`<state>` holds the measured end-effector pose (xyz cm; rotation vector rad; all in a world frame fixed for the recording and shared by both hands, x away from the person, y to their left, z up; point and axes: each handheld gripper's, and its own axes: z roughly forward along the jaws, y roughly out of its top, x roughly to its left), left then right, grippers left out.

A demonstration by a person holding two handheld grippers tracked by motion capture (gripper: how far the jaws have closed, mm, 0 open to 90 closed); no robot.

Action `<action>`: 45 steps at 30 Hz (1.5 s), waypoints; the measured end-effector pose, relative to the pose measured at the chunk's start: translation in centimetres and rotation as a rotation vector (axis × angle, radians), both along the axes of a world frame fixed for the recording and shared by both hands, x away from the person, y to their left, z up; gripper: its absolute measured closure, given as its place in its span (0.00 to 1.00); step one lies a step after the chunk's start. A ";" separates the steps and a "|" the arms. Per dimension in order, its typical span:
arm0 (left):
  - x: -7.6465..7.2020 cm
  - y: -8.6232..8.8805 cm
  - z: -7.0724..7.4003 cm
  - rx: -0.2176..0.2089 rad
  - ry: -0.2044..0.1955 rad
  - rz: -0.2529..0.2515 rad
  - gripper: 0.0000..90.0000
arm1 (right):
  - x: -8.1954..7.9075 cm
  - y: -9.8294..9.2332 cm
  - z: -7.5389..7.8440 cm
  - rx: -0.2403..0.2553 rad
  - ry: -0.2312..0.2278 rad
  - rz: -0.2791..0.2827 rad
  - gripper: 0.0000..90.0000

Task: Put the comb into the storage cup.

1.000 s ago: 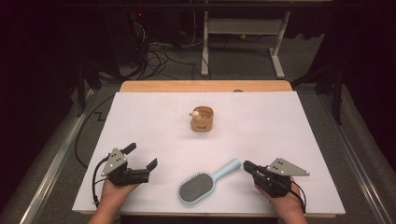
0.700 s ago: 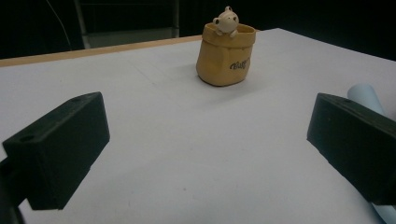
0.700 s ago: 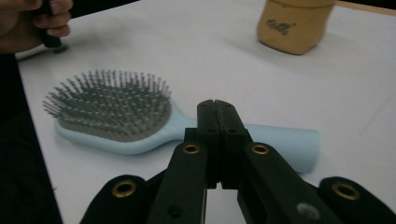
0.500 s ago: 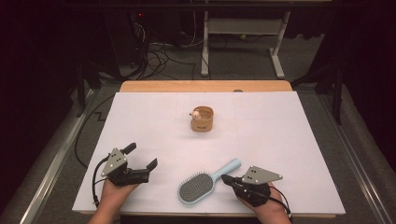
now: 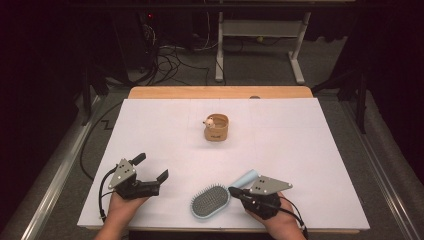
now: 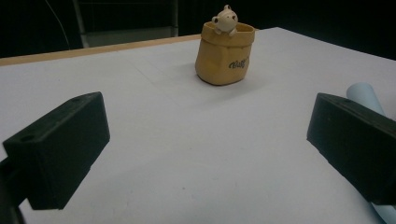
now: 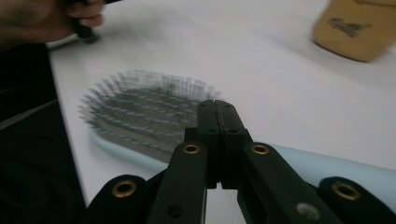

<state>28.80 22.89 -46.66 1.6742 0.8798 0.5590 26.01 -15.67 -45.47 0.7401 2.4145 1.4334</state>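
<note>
The brush is lying on the bench near its front edge. The right gripper is hovering over its neck, fingers clenched and holding nothing. The left gripper is resting released, well apart.

dark cursive lettering on yellow pot, too blurred to read

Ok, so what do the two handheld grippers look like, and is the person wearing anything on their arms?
Both are black. The left gripper and the right gripper each carry a grey three-cornered plate on top and trail a black cable. The left one's jaws are blocky and rectangular; brass-coloured rivets dot the right one's linkage. The forearms are bare, with no sleeves or gloves.
</note>
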 end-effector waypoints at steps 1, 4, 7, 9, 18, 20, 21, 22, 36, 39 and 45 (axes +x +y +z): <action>0.0 0.0 0.0 0.000 0.000 0.000 0.00 | 0.0 0.0 0.0 0.000 0.000 0.000 1.00; 0.0 0.1 0.0 0.001 -0.001 0.000 0.00 | -1.6 1.8 0.1 0.003 -0.017 0.094 1.00; 0.0 0.1 0.0 -0.003 -0.001 0.002 0.00 | -2.5 2.9 0.0 -0.013 -0.022 0.157 1.00; 0.0 0.1 0.0 -0.003 0.000 0.002 0.00 | -2.8 3.5 -0.2 -0.029 -0.017 0.184 1.00; 0.0 0.1 0.0 0.003 0.003 -0.001 0.00 | -2.6 4.9 -1.1 -0.107 0.010 0.222 1.00; 0.0 0.1 0.0 0.002 0.003 -0.001 0.00 | -2.4 5.2 -1.2 -0.128 0.003 0.225 1.00; 0.0 0.1 0.0 0.002 0.003 -0.001 0.00 | -2.3 5.4 -1.3 -0.137 0.003 0.229 1.00; 0.0 0.0 0.0 0.001 0.004 0.000 0.00 | -2.3 5.5 -1.4 -0.139 0.005 0.228 1.00; 0.0 0.1 -0.1 0.000 0.006 0.000 0.00 | -1.7 7.5 -1.4 -0.134 -0.042 0.153 1.00; 0.0 0.1 -0.1 -0.002 0.005 0.000 0.00 | -1.5 8.1 -1.5 -0.143 -0.047 0.145 1.00; 0.0 0.2 0.0 -0.004 0.004 0.000 0.00 | -1.0 9.4 -1.5 -0.152 -0.068 0.112 1.00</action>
